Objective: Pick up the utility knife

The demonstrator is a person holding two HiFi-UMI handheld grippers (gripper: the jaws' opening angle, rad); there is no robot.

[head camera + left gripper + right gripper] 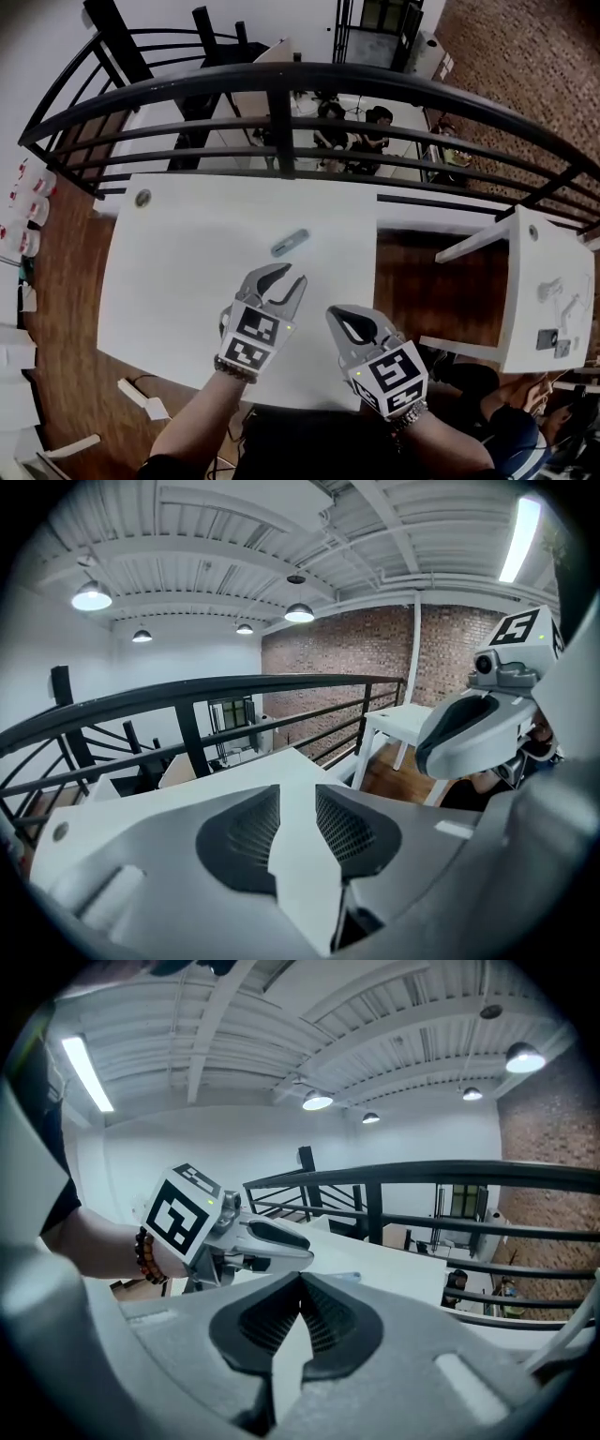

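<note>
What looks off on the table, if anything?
Nothing stands out. The utility knife lies flat and diagonal on the white table, with no spill or damage visible. The left gripper is open, short of it; the right gripper is shut and empty.

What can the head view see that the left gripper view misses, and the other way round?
Head view only: the utility knife, lying just ahead of the open left gripper. Left gripper view only: the ceiling lamps. Both: the white table, the black railing and the right gripper.
</note>
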